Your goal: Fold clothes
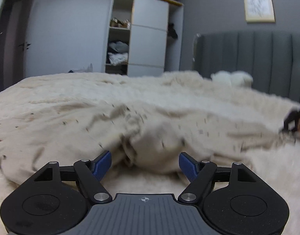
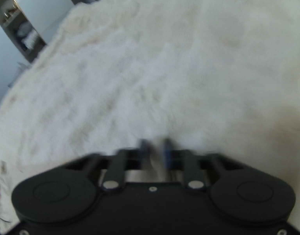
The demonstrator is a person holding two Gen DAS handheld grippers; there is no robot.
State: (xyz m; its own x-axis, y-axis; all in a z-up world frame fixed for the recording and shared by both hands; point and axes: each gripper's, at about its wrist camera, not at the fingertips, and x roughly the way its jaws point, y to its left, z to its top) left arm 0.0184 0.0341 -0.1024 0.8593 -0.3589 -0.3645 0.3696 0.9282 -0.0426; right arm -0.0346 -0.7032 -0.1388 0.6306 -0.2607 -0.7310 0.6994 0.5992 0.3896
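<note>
Left jaws: the left gripper stands spread wide, nothing between the blue pads, aimed at a bunched hump of the garment at 12 o'clock.
Right jaws: the right gripper is nearly closed; a pale strip seems pinched between them, but blur keeps me from telling.
Garment: beige speckled cloth lies rumpled across the furry bed cover, stretching toward 3 o'clock.
Doing it well: I'd judge a grip on a true edge or corner, not the hump, keeps folds square.
Beyond: wardrobe at 11 o'clock, headboard at 1 o'clock.
</note>
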